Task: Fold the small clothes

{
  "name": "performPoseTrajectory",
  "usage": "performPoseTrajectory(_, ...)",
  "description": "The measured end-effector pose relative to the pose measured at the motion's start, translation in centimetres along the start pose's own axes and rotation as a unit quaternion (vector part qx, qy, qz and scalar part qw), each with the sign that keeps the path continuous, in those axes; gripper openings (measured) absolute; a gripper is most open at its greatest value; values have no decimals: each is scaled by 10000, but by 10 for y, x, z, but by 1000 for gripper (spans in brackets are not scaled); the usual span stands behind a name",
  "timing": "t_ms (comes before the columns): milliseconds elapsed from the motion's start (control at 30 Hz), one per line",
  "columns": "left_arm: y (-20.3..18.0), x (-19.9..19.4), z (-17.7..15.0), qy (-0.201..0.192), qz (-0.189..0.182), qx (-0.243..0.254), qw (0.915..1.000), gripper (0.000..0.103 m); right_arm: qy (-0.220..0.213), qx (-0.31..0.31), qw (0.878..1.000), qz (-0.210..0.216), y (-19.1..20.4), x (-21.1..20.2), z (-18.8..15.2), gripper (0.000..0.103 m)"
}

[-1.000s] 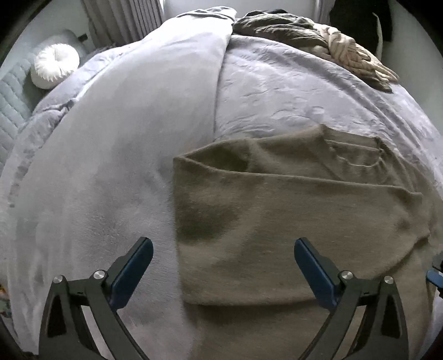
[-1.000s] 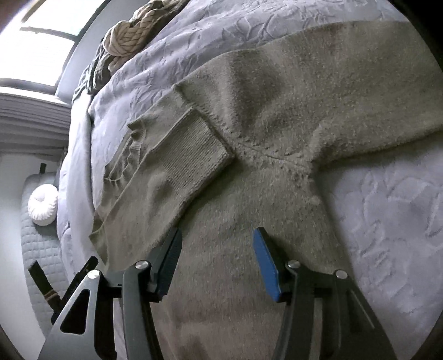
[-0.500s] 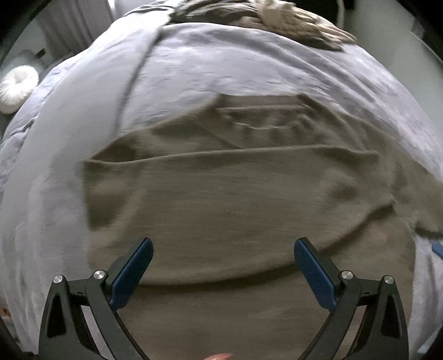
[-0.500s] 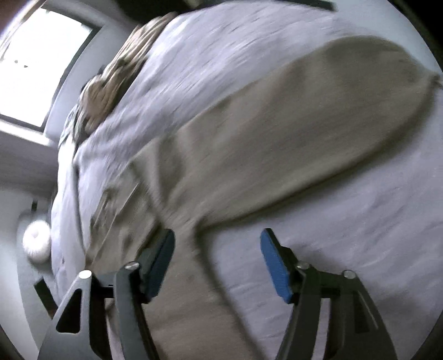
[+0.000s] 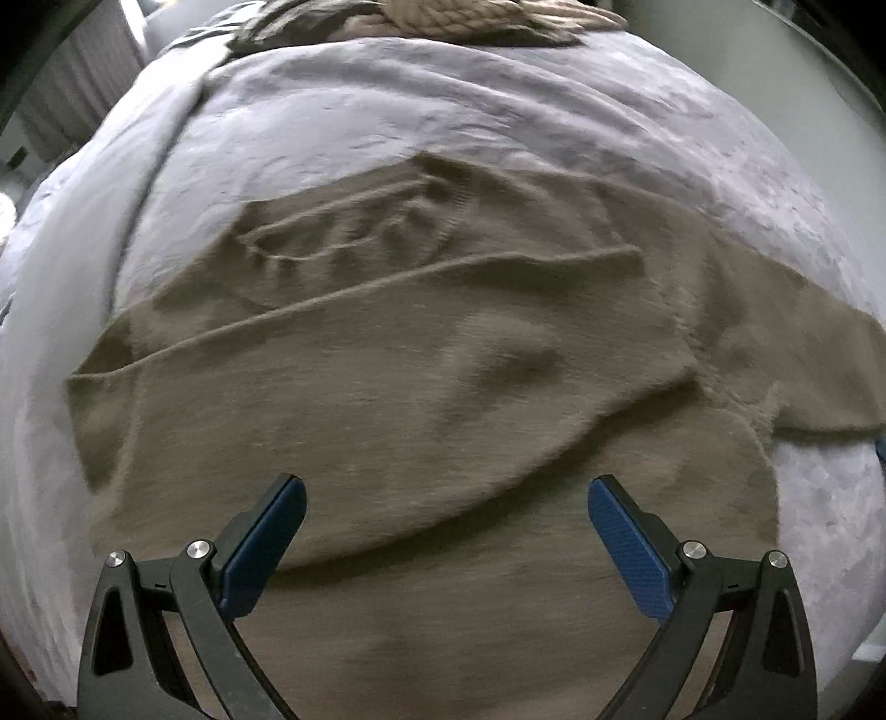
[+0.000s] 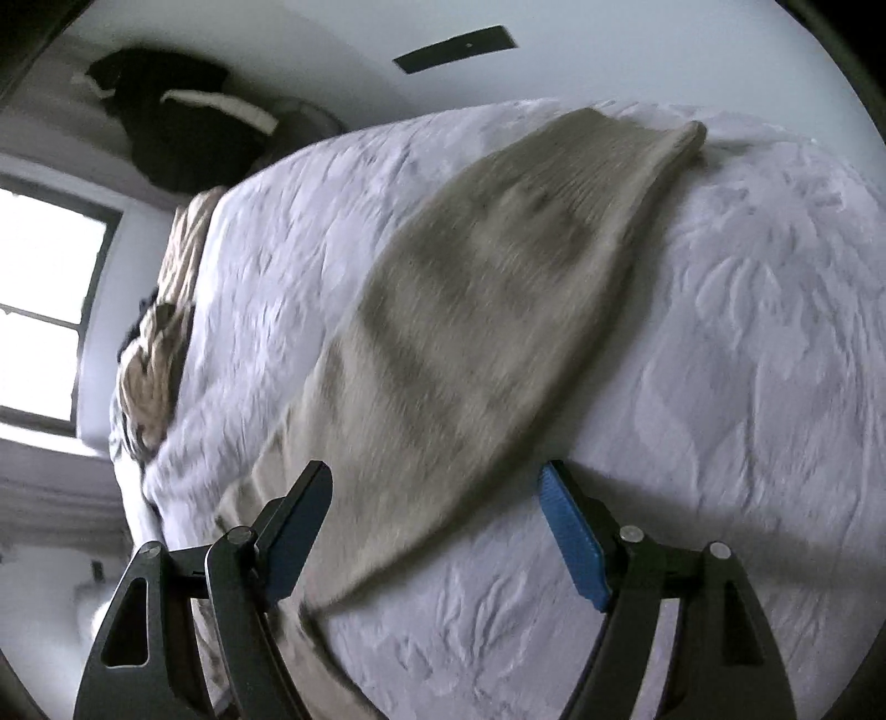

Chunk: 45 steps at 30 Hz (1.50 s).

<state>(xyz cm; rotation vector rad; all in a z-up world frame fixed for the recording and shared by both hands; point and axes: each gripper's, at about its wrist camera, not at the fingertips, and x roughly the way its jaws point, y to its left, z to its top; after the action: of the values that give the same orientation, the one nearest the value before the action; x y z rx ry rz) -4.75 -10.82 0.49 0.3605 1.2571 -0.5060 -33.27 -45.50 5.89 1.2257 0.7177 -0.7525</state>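
An olive-brown knit sweater (image 5: 387, 387) lies flat on a pale lilac bedspread (image 5: 387, 122), one sleeve folded across its body. My left gripper (image 5: 446, 515) is open and empty, hovering over the sweater's lower body. In the right wrist view the other sleeve (image 6: 487, 310) stretches out over the bedspread (image 6: 747, 360) toward the bed's far edge. My right gripper (image 6: 434, 515) is open and empty above the near part of that sleeve, its right finger over bare bedspread.
A heap of other clothes, beige and dark (image 5: 470, 16), lies at the bed's far end; it also shows in the right wrist view (image 6: 160, 332). A window (image 6: 39, 310) and a dark garment on the wall (image 6: 177, 122) lie beyond the bed.
My left gripper moved right, from the sweater's left edge to over its body. My right gripper swung from the sweater's body to the outstretched sleeve. Both stayed open.
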Motion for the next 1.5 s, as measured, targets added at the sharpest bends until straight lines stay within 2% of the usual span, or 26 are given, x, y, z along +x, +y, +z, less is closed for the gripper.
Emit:
performPoseTrajectory(333,-28,3,2,106,-118,45,9999,102,-279,390,9981,395,-9,6,39,80)
performPoseTrajectory(567,-39,3,-3,185,-68,-13,9998,102,-311,885,9918,862,-14,15,49,80)
performPoseTrajectory(600,-39,3,-3,191,-57,-9,9998,102,-299,926,9912,901,-16,16,49,77)
performPoseTrajectory(633,-40,3,-4,189,-50,-7,9998,102,-264,981,9902,956,-19,16,50,74)
performPoseTrajectory(667,-40,3,-4,188,-43,-5,9998,102,-214,1044,9892,1002,-20,19,50,63)
performPoseTrajectory(700,-40,3,-5,191,-37,-10,9998,102,-138,1124,9878,1070,-21,22,49,43)
performPoseTrajectory(733,-39,3,-5,197,-30,-23,9998,102,-54,1199,9863,1131,-23,24,48,30)
performPoseTrajectory(767,-40,3,-6,206,-23,-39,9998,102,22,1275,9847,1183,-26,27,47,10)
performPoseTrajectory(867,-35,7,-4,228,-5,-99,9997,102,14,1339,9819,1340,-24,29,43,9)
performPoseTrajectory(1000,-23,9,-4,256,6,-157,9995,102,98,1035,9792,1744,-1,28,41,9)
performPoseTrajectory(1133,-12,10,-3,272,9,-273,9993,102,301,365,9741,2210,49,27,36,9)
performPoseTrajectory(1233,0,9,-3,250,-1,-384,9989,102,546,-288,9660,2511,98,30,25,9)
performPoseTrajectory(1400,35,7,-3,168,12,-632,9979,102,983,-1545,9441,2742,185,41,-15,9)
performPoseTrajectory(1500,60,6,-5,107,70,-897,9959,102,1316,-2481,9238,2603,238,59,-63,9)
